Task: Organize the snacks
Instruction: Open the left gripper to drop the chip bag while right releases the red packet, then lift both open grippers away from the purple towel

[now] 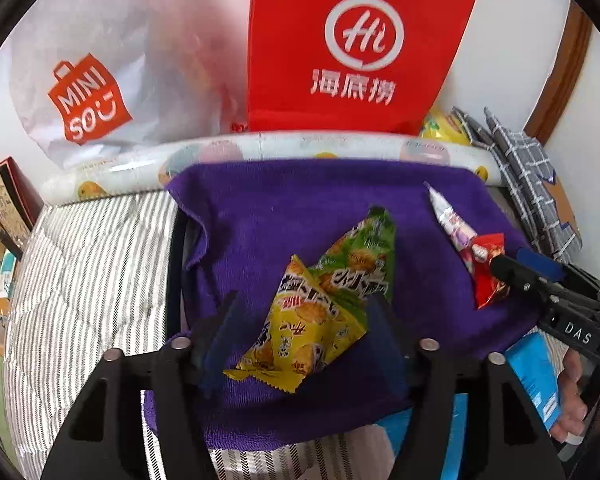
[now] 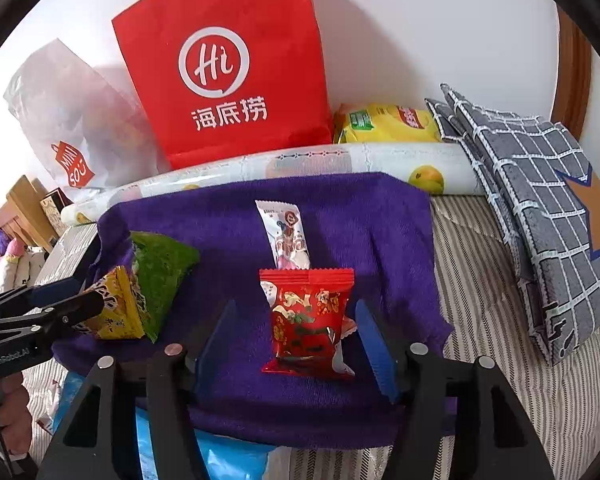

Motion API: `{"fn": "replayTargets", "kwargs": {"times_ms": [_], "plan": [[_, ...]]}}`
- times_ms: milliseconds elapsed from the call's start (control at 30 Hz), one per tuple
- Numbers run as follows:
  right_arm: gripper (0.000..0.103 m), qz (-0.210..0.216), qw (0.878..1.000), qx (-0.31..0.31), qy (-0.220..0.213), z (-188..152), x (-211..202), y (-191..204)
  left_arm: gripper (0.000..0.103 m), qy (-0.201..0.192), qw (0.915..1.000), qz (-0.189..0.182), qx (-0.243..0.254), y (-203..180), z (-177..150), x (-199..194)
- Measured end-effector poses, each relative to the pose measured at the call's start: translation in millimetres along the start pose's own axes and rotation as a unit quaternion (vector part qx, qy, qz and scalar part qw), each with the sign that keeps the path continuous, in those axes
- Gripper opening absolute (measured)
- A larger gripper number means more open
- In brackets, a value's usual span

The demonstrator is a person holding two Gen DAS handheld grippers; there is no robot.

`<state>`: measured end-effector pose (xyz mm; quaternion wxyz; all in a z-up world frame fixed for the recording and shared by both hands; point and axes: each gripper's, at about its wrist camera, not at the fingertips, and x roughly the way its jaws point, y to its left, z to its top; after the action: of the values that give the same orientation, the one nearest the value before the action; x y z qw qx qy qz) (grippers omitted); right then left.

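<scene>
**Ana:** Snacks in two little groups on the purple towel [image 2: 340, 208], it looks like. Why so?

**Ben:** My guess is sorting by kind. The yellow cracker packet [image 1: 300, 332] lies partly over the green packet [image 1: 360, 256] on one side; the red packet [image 2: 310, 320] overlaps the near end of the white-and-pink packet [image 2: 284, 232] on the other, well apart from the first pair.

**Ana:** And the tongs?

**Ben:** Both released. The left tongs [image 1: 304, 336] straddle the yellow packet, blue pads clear of it on either side. The right tongs [image 2: 296, 344] stand the same way around the red one, not pressing it.

**Ana:** So each packet sits where it was meant to go?

**Ben:** Likely; each lies flat on the towel, unsupported.

**Ana:** What's underneath?

**Ben:** A bed with a striped cover [image 2: 500, 300]. Behind the towel lies a rolled fruit-print sheet [image 2: 340, 164]; against the white wall stand a red paper bag [image 2: 228, 64] and a white shopping bag [image 1: 88, 80]. A grey checked cushion [image 2: 540, 200] leans on the right.
</scene>
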<state>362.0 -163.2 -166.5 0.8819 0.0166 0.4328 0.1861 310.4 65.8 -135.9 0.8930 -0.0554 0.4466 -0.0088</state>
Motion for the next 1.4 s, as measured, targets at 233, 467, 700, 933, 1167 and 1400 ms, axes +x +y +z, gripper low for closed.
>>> {"fn": "replayTargets", "kwargs": {"times_ms": [233, 467, 700, 933, 1167, 1400], "plan": [[0.072, -0.007, 0.999, 0.001, -0.036, 3, -19, 2, 0.073, -0.025, 0.9996, 0.012, 0.001, -6, 2, -11], [0.083, -0.051, 0.997, -0.004, -0.065, 6, -32, 4, 0.076, -0.02, 0.999, 0.04, 0.004, -8, 3, -8], [0.089, -0.067, 0.993, -0.02, -0.1, 6, -47, 8, 0.081, -0.025, 0.997, 0.072, 0.012, -10, 1, -5], [0.089, -0.095, 0.987, -0.043, -0.12, 2, -49, 16, 0.081, -0.052, 0.9971, 0.054, 0.009, -10, 1, -15], [0.089, -0.067, 0.992, -0.024, -0.102, 3, -50, 12, 0.081, -0.067, 0.9967, 0.044, 0.005, -12, 2, -22], [0.089, -0.067, 0.995, -0.01, -0.078, -6, -75, 10, 0.081, -0.066, 0.9965, 0.05, 0.0, -12, 6, -36]]}}
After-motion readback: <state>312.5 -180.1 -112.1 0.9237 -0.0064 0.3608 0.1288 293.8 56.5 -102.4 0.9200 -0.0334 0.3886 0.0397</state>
